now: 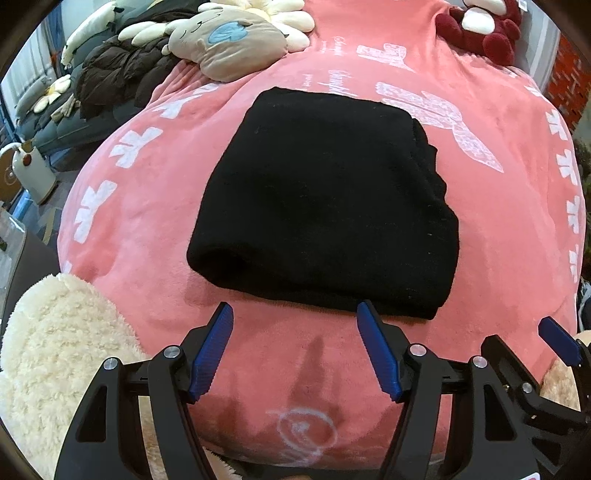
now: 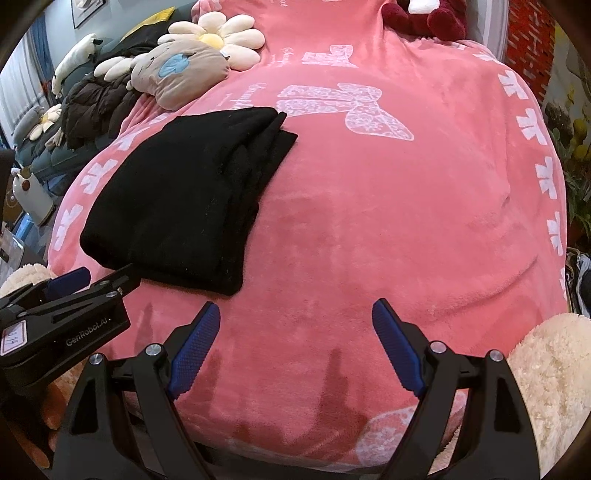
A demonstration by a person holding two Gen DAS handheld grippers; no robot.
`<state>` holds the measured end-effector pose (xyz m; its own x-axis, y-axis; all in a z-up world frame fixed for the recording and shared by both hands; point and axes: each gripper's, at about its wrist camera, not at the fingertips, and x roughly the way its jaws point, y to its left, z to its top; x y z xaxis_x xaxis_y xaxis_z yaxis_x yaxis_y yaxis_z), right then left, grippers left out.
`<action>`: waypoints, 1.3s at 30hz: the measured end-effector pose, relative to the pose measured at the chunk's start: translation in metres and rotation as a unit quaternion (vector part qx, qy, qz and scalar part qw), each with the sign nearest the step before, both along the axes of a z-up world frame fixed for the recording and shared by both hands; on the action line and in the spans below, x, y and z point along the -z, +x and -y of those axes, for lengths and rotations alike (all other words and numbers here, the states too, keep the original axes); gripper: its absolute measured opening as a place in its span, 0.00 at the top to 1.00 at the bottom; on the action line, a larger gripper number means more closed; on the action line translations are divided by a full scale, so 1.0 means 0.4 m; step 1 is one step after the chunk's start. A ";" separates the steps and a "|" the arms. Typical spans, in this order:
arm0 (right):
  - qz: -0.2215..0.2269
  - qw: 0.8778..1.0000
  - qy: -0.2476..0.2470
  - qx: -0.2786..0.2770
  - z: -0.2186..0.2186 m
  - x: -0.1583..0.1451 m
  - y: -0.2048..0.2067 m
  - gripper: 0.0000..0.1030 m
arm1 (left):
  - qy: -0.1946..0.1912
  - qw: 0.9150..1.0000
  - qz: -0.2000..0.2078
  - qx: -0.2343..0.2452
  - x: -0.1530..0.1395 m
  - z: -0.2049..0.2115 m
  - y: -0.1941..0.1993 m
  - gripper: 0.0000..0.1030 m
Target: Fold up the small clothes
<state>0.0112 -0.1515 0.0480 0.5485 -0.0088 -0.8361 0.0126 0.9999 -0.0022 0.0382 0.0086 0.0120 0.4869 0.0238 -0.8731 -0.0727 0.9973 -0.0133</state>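
A black garment [image 1: 325, 206] lies folded into a thick rectangle on the pink blanket [image 1: 517, 229]. It also shows in the right wrist view [image 2: 184, 199], at the left. My left gripper [image 1: 295, 314] is open and empty, its fingertips just short of the garment's near edge. My right gripper [image 2: 295, 314] is open and empty over bare blanket [image 2: 406, 221], to the right of the garment. The right gripper's blue finger [image 1: 557, 341] shows at the lower right of the left wrist view. The left gripper's body [image 2: 62, 314] shows at the lower left of the right wrist view.
Plush pillows [image 1: 229, 40] and a dark jacket [image 1: 122, 74] lie at the far left of the bed. A dark red plush toy [image 1: 484, 26] sits at the far right. Cream fluffy fabric [image 1: 59, 354] lies at the near left, and also at the near right [image 2: 546, 387].
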 end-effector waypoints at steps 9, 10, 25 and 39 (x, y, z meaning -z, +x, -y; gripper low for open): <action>0.000 1.000 0.002 0.004 -0.003 0.000 -0.001 0.20 | -0.007 1.000 -0.002 0.004 0.000 0.001 0.001 0.35; -0.001 1.000 0.002 0.002 0.001 0.001 0.001 0.20 | -0.006 1.000 -0.002 0.004 0.000 0.001 0.000 0.35; -0.001 1.000 0.001 0.000 0.005 0.000 0.004 0.20 | -0.008 1.000 -0.003 0.004 0.001 0.001 -0.001 0.35; -0.003 1.000 -0.001 0.000 0.004 0.003 0.002 0.20 | -0.009 1.000 -0.006 0.006 0.004 -0.006 -0.003 0.35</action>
<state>0.0120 -0.1529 0.0468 0.5433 -0.0097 -0.8395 0.0123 0.9999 -0.0035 0.0370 0.0110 0.0103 0.4760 0.0030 -0.8795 -0.0615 0.9977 -0.0298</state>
